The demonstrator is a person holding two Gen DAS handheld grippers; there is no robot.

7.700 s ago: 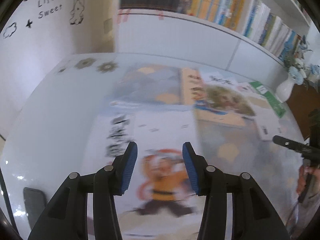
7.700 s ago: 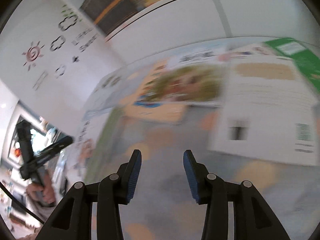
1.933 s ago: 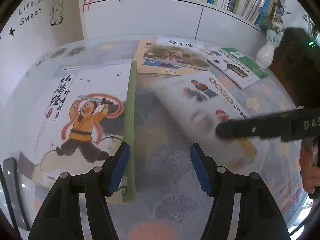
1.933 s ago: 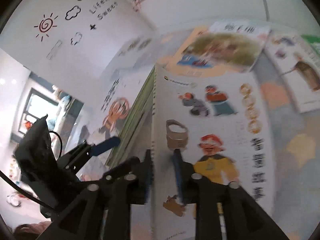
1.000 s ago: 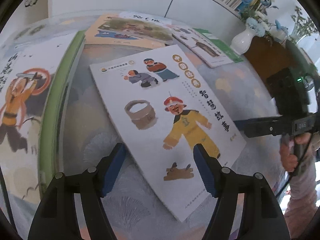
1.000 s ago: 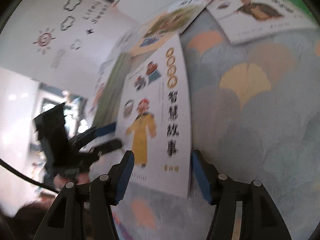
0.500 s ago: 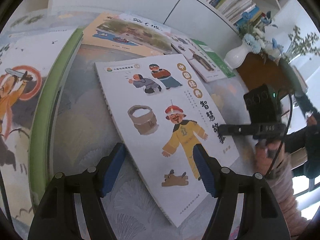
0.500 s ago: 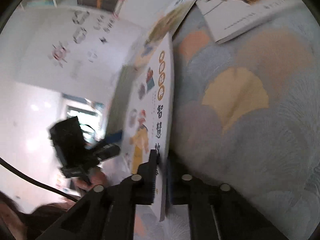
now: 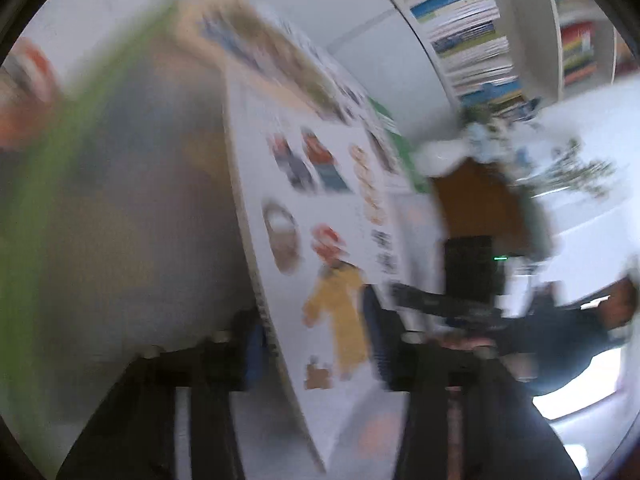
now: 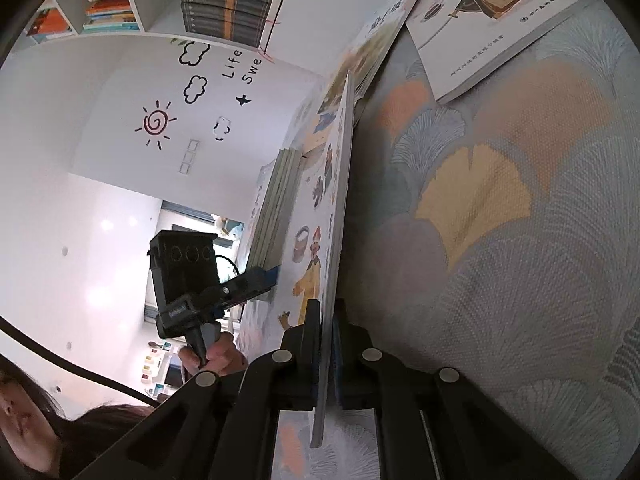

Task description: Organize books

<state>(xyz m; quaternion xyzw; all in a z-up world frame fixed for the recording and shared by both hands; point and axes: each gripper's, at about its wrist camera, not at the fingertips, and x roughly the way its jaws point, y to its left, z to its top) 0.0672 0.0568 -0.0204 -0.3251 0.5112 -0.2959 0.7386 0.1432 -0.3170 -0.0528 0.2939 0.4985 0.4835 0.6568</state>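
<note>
We have the white picture book [image 10: 335, 216] pinched at its near edge in the right gripper [image 10: 327, 354], its cover tipped up off the patterned tablecloth [image 10: 500, 240], long axis running straight away from the jaws toward the bookshelf [image 10: 224, 4]. The left gripper [image 9: 316, 344] straddles the book's other near corner, jaws closing on it, though blur hides contact. We judge the green-edged stack [image 10: 276, 208], beside the book's cover side, to be its destination.

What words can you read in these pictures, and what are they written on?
"Life" and "Swe": the wall sticker beside the drawn clouds and sun; the rest is cut off by the bookshelf edge.
Chinese title on the white picture book, held in the right gripper: too slanted or blurred in both views.
Print on the open book lying on the tablecloth: too small.
Shelf book spines: unreadable.
</note>
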